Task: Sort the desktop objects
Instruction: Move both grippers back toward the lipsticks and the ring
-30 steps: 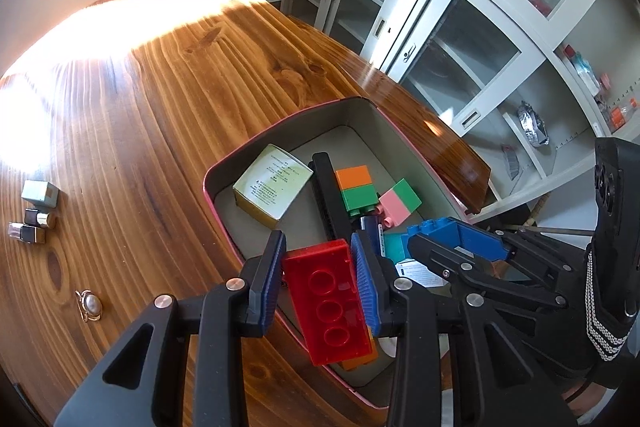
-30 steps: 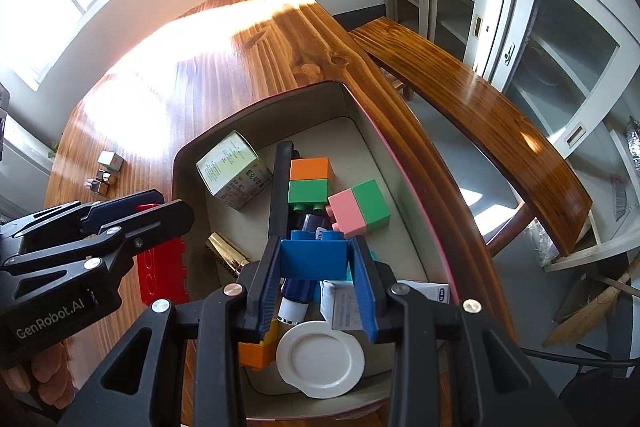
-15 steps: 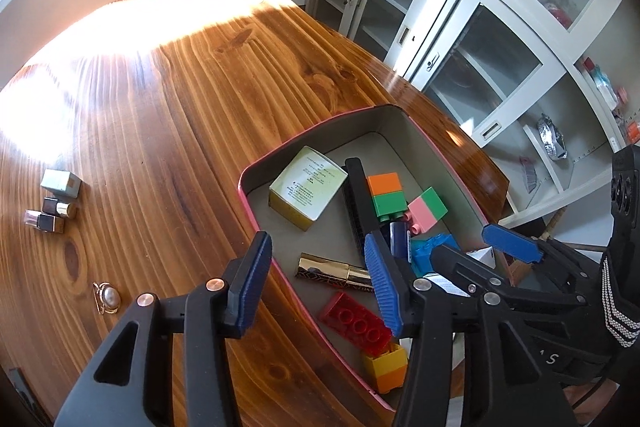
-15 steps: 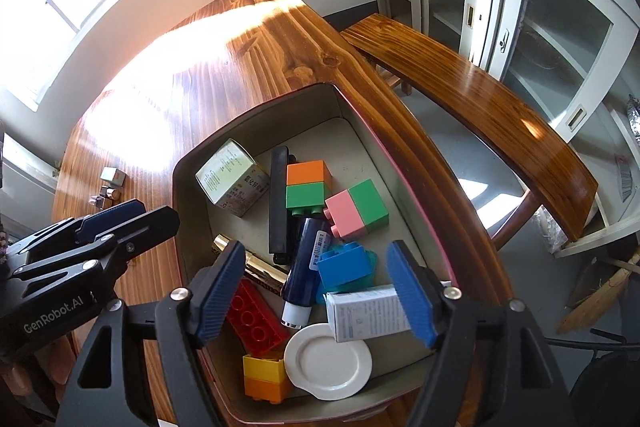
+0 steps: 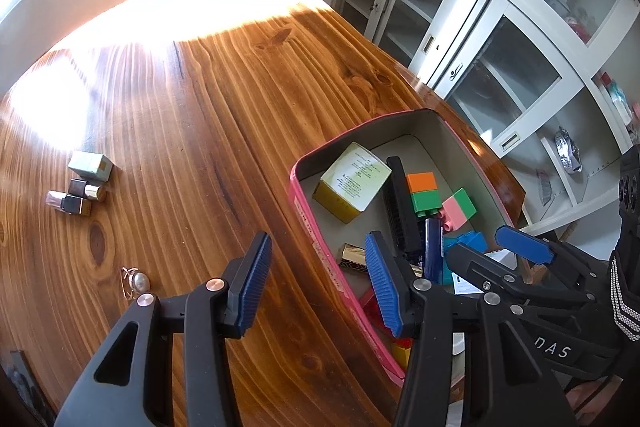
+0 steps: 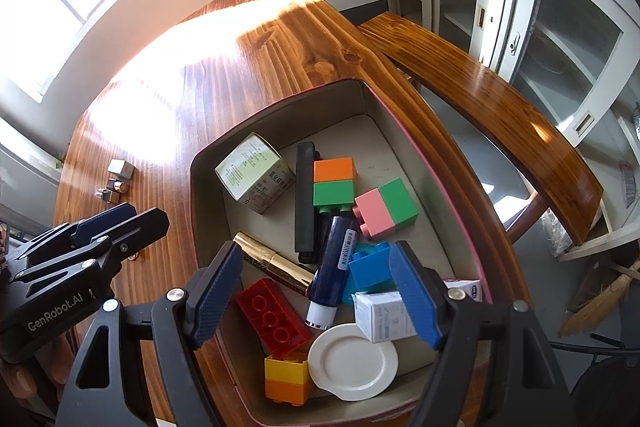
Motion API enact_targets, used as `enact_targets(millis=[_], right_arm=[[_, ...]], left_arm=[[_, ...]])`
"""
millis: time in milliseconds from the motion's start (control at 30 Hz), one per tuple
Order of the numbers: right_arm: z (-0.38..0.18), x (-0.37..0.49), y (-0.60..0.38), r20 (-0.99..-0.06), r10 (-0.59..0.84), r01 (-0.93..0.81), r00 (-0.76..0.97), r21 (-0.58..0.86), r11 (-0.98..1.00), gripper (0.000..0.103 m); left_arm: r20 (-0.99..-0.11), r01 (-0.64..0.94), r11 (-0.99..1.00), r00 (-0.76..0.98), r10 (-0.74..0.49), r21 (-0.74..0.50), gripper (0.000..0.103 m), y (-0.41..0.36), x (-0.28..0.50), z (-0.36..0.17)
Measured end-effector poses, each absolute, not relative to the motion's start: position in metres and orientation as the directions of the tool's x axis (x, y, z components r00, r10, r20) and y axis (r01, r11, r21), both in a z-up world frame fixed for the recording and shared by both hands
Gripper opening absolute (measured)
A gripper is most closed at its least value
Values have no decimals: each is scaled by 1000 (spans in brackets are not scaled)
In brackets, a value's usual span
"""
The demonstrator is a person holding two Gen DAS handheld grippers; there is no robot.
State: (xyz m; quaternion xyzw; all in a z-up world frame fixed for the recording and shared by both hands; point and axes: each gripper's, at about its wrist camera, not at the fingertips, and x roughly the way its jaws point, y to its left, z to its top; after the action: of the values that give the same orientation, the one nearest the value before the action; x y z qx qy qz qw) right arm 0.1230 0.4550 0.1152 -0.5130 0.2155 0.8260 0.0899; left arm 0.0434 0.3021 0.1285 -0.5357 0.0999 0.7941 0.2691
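Left gripper (image 5: 318,279): jaws spread, nothing between the pads; it hangs over the table (image 5: 208,115) edge of the pink-rimmed box (image 5: 316,239). Its jaws have just been opening. Right gripper (image 6: 316,291): jaws spread wide and empty above the box interior; these too have just been opening.

Box contents, counted in the right wrist view:
- One red brick (image 6: 272,317), lying flat near the left wall.
- One blue brick (image 6: 370,267), resting on a teal piece.
- One orange-over-green brick stack (image 6: 334,183).
- One pink-and-green brick pair (image 6: 386,207).
- One yellow-over-orange brick stack (image 6: 286,377), at the near wall.
- One gold tube (image 6: 272,261).
- One dark blue tube (image 6: 332,267) with white cap.
- One long black bar (image 6: 305,201).
- One white round lid (image 6: 352,361).
- One green-labelled carton (image 6: 254,177).
- One white carton (image 6: 380,315).

On the table outside the box, left wrist view: one pale green small box (image 5: 90,166), two small bottles (image 5: 78,198), one pearl ring (image 5: 136,282).
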Motion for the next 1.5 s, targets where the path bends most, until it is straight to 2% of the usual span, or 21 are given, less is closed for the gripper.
enact_targets(millis=[433, 1000, 1500], right_arm=[[116, 104, 417, -890, -114, -297, -442, 265, -917, 80], [114, 80, 357, -895, -159, -204, -418, 263, -943, 80], [103, 61, 296, -911, -190, -130, -365, 252, -959, 80]], left_arm=[[-915, -437, -892, -306, 264, -112, 52, 249, 32, 125], [-939, -218, -970, -301, 169, -105, 52, 141, 14, 106], [-950, -127, -986, -279, 138, -106, 52, 74, 8, 93]])
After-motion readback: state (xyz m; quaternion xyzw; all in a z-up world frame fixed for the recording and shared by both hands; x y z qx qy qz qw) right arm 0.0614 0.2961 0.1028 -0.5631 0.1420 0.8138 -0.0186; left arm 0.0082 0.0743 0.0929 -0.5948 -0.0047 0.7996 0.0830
